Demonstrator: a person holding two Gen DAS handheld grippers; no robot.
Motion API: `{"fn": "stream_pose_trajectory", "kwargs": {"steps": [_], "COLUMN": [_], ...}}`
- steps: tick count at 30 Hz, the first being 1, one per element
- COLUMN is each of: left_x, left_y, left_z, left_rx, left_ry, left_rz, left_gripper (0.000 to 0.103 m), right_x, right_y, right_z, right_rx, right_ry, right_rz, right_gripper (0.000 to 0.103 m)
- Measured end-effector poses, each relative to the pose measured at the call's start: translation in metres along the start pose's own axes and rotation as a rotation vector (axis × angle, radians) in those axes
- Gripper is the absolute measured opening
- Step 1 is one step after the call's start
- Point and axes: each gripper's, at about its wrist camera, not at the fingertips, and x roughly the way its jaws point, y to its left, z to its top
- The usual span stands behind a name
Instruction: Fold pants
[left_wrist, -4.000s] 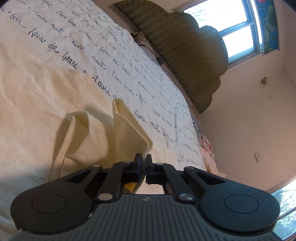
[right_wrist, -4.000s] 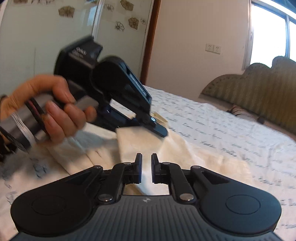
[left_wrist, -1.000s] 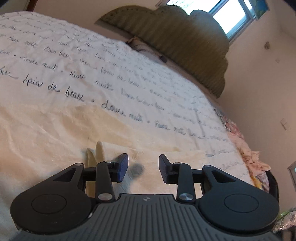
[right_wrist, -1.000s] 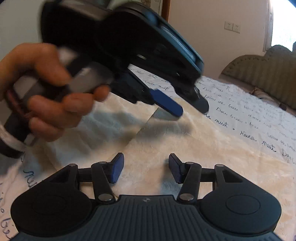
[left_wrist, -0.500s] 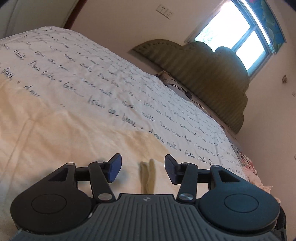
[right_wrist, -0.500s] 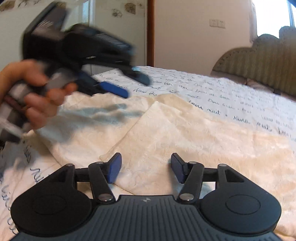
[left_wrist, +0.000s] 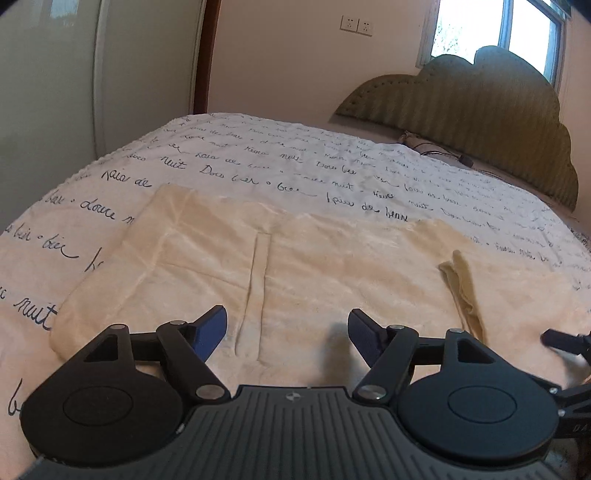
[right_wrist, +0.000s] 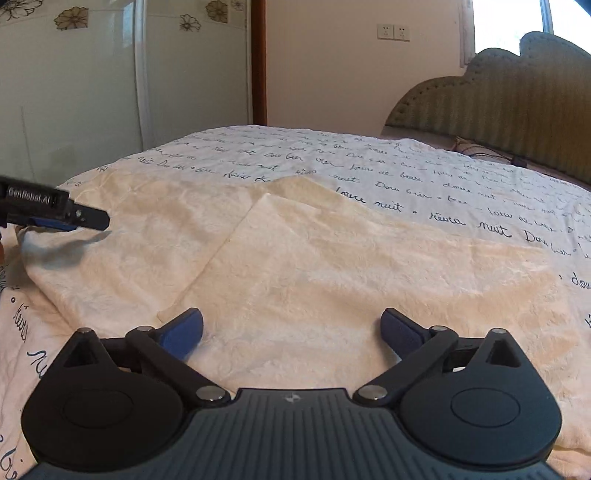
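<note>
Cream pants (left_wrist: 303, 273) lie flat on the bed, folded over themselves, with a fly seam running down the middle and a loose yellowish strip (left_wrist: 463, 291) at the right. My left gripper (left_wrist: 286, 328) hovers just above the cloth, jaws opening, nothing between them. In the right wrist view the pants (right_wrist: 332, 266) show a folded flap with its corner pointing away. My right gripper (right_wrist: 291, 330) is above the near part of that flap, jaws opening wide and empty. The left gripper's tip (right_wrist: 79, 218) shows at the left edge.
The bed cover (left_wrist: 295, 162) is white with dark handwritten script. A padded green headboard (left_wrist: 472, 114) stands at the far right under a window. A pale wardrobe door (right_wrist: 92, 92) and a wall with sockets close the far side.
Both grippers let go of the pants and opened wide. The left gripper swung away leftward from over the fold, turning its view toward the wardrobe. The folded cloth now lies flat.
</note>
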Motion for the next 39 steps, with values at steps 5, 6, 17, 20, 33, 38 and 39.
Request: {"fn": "stream_pose_trajectory", "kwargs": {"steps": [5, 6, 17, 20, 33, 38, 39], "left_x": [-0.003, -0.004, -0.013, -0.026, -0.057, -0.053, -0.051], "left_y": [-0.003, -0.004, -0.001, 0.01, 0.109, 0.135, 0.14], "left_z": [-0.004, -0.004, -0.002, 0.002, 0.005, -0.004, -0.005], "left_rx": [0.029, 0.028, 0.04, 0.024, -0.237, -0.415, -0.453], "left_ry": [-0.011, -0.011, -0.031, -0.085, -0.041, 0.03, 0.04], "left_rz": [0.008, 0.007, 0.034, 0.123, 0.278, 0.098, 0.057], "left_gripper": [0.082, 0.082, 0.084, 0.089, 0.097, 0.097, 0.097], "right_x": [0.0, -0.001, -0.023, -0.023, 0.014, 0.035, 0.037], "right_y": [0.003, 0.004, 0.066, 0.089, 0.21, 0.229, 0.229], "right_z": [0.007, 0.01, 0.045, 0.049, 0.032, 0.015, 0.014], "right_rx": [-0.01, -0.017, -0.223, -0.293, -0.683, -0.821, -0.819], "right_ry": [0.029, 0.032, -0.121, -0.141, -0.171, -0.165, -0.164], "right_rz": [-0.014, -0.021, 0.046, 0.083, 0.199, 0.068, 0.065], "right_gripper": [0.103, 0.103, 0.103, 0.103, 0.102, 0.102, 0.102]}}
